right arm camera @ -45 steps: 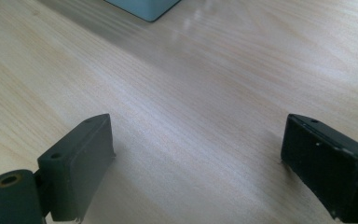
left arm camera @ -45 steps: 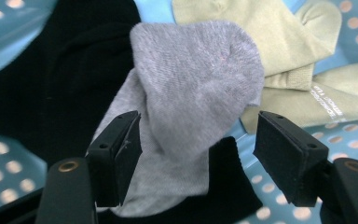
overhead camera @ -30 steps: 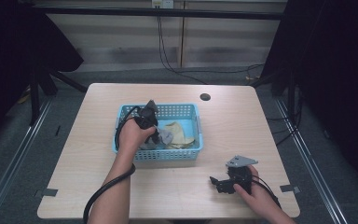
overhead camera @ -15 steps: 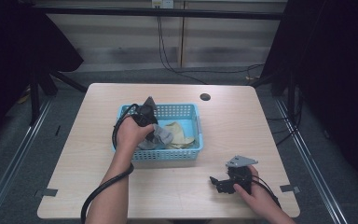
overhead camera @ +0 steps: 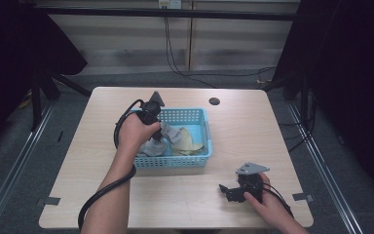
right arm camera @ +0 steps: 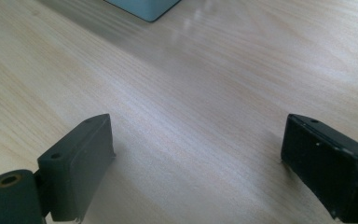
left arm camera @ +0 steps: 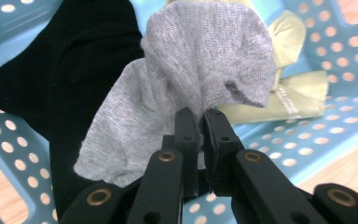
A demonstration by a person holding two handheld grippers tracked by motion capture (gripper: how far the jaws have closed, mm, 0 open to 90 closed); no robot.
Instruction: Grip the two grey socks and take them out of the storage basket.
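Observation:
A grey sock (left arm camera: 200, 70) hangs bunched from my left gripper (left arm camera: 201, 122), whose jaws are shut on its fabric. In the high view that gripper (overhead camera: 159, 138) sits over the left half of the blue perforated basket (overhead camera: 195, 161), with the grey sock (overhead camera: 168, 134) lifted a little. Beneath it in the basket lie a black garment (left arm camera: 70, 88) and a pale yellow sock (left arm camera: 289, 88). My right gripper (overhead camera: 226, 191) rests low on the table near the front right, jaws wide open with bare wood between them (right arm camera: 196, 144).
A corner of the basket (right arm camera: 144, 7) lies ahead of the right gripper. A small dark hole (overhead camera: 214, 101) marks the table top at the back. A black cable (overhead camera: 97, 204) trails from the left gripper along the forearm. The table (overhead camera: 272, 126) ends over a grey floor.
The left gripper has risen slightly inside the basket, drawing the grey sock up with it. The right gripper has stayed in place.

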